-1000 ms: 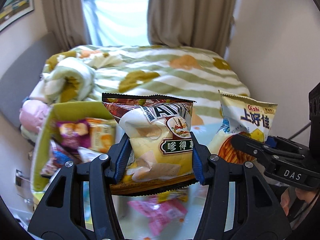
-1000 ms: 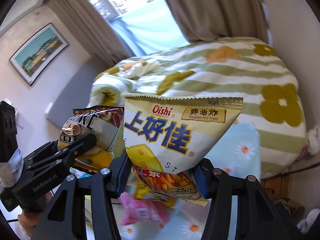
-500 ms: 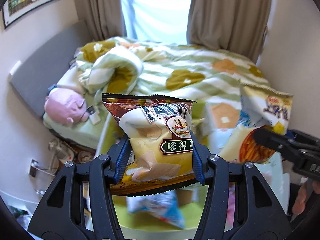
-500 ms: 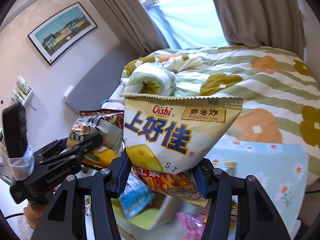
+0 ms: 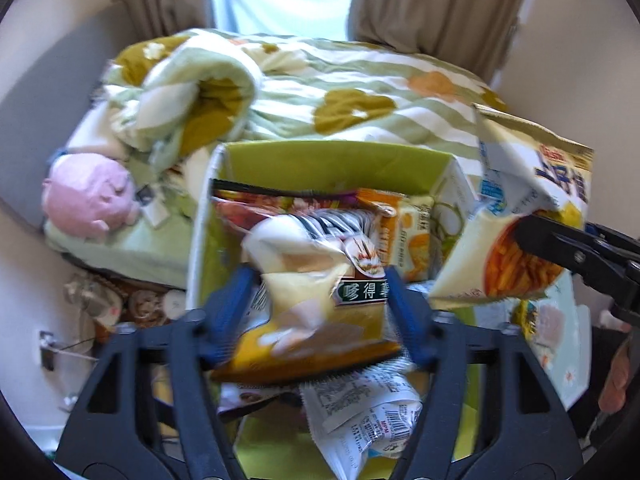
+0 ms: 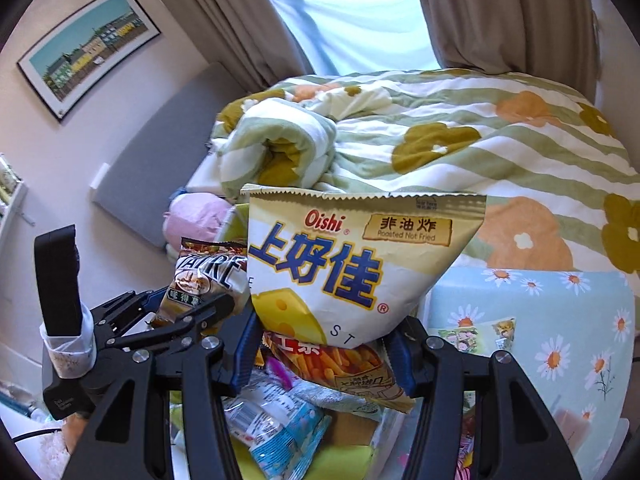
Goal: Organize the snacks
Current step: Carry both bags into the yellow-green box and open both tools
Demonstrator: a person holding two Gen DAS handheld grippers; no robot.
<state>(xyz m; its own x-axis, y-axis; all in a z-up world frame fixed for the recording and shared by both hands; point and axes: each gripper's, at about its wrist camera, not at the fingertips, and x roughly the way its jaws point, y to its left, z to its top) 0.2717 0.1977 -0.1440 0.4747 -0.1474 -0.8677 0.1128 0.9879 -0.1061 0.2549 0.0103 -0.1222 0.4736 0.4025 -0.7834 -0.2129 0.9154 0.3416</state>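
My left gripper (image 5: 317,280) hangs over an open green box (image 5: 328,160). Its jaws are opening, and a brown and yellow chip bag (image 5: 304,312) sits blurred between the blue pads (image 5: 236,300), which no longer squeeze it. The right wrist view shows that same bag (image 6: 204,272) and left gripper (image 6: 192,308) at the left. My right gripper (image 6: 326,328) is shut on the bottom of a pale yellow Oishi snack bag (image 6: 352,264), held upright over the box's right side. The left wrist view has the Oishi bag (image 5: 520,216) at its right.
The box holds several packs, among them an orange one (image 5: 412,240) and a white one (image 5: 360,412). A table with daisy-print cloth (image 6: 540,320) lies right of it. Behind are a bed with a flowered quilt (image 6: 460,148) and a pink plush toy (image 5: 88,200).
Both grippers have swung left, from over the daisy cloth to over the green box. The left jaws have widened and the chip bag sits loose between them. The right grip is unchanged.
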